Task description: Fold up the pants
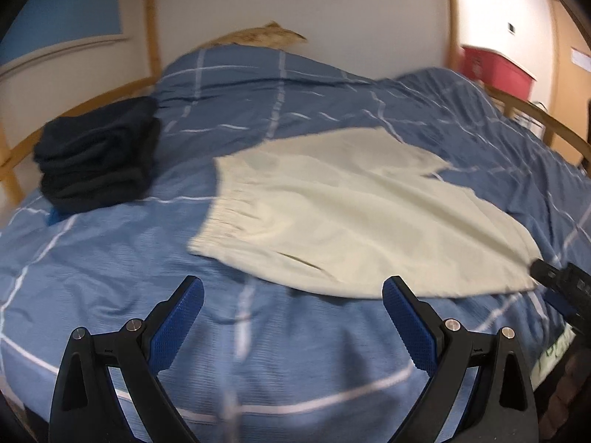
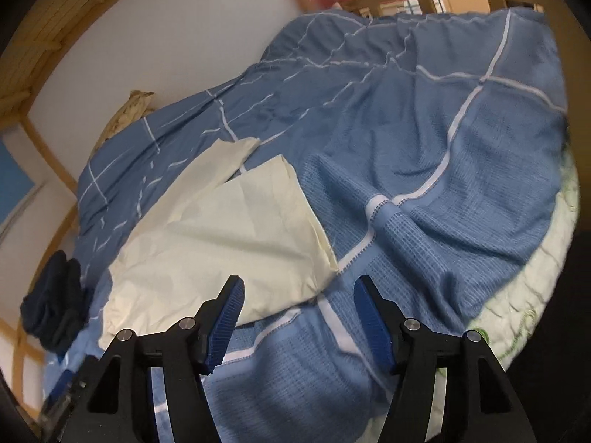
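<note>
Both sets of jaws stand wide apart and hold nothing: the left gripper [image 1: 291,295] at bottom centre of its view, the right gripper [image 2: 299,295] likewise in its own. Beyond them the cream pants [image 1: 351,214] lie spread flat mid-frame on the blue checked duvet [image 1: 258,350], legs apart, so folding looks unstarted. A dark folded stack [image 1: 96,158] sits at left.

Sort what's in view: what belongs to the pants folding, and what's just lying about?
Job: cream pants, left gripper, right gripper, both open.
Lying about: dark folded clothes stack, blue checked duvet, red bin.
</note>
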Action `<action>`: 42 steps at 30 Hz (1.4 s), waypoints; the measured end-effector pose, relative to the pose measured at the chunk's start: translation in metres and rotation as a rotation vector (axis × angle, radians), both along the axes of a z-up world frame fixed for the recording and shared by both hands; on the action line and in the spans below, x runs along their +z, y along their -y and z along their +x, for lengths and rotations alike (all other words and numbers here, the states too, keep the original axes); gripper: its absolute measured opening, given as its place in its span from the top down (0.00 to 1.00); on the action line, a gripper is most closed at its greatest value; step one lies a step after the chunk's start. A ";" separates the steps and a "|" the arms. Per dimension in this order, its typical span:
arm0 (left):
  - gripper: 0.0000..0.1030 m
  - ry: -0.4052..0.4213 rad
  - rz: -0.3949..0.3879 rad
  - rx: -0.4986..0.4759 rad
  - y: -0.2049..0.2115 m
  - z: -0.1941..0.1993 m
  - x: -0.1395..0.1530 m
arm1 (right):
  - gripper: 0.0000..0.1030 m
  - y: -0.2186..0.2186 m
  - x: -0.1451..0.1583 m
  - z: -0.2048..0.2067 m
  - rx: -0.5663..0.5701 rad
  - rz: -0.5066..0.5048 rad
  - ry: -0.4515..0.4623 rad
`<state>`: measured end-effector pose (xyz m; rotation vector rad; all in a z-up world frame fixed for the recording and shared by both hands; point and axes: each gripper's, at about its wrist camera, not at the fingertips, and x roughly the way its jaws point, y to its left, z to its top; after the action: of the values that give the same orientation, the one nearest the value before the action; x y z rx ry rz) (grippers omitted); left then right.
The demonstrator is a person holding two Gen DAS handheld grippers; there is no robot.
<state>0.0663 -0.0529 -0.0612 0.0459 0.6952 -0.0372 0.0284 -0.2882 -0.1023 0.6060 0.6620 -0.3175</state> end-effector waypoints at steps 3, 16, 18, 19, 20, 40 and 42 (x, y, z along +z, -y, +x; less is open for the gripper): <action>0.05 0.015 -0.001 0.032 -0.016 0.000 0.004 | 0.39 -0.013 0.015 -0.001 0.008 -0.075 0.015; 0.24 -0.030 -0.121 0.150 -0.076 0.036 -0.011 | 0.39 -0.050 0.006 0.020 -0.027 -0.081 -0.035; 0.28 -0.053 -0.167 0.143 -0.078 0.043 -0.015 | 0.39 -0.048 0.001 0.017 -0.069 -0.061 -0.048; 0.29 -0.074 -0.192 0.136 -0.078 0.048 -0.019 | 0.39 -0.047 -0.002 0.016 -0.082 -0.043 -0.047; 0.32 -0.087 -0.200 0.132 -0.078 0.051 -0.022 | 0.39 -0.046 -0.004 0.017 -0.085 -0.023 -0.041; 0.77 -0.173 -0.202 0.134 -0.062 0.090 -0.068 | 0.55 -0.036 -0.017 0.040 -0.027 -0.083 -0.077; 0.81 -0.166 -0.188 0.134 -0.061 0.088 -0.066 | 0.61 -0.034 -0.017 0.041 -0.029 -0.108 -0.079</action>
<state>0.1543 0.0082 -0.1272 -0.1859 0.8567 0.0231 0.0692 -0.2546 -0.1189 0.5022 0.7078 -0.4032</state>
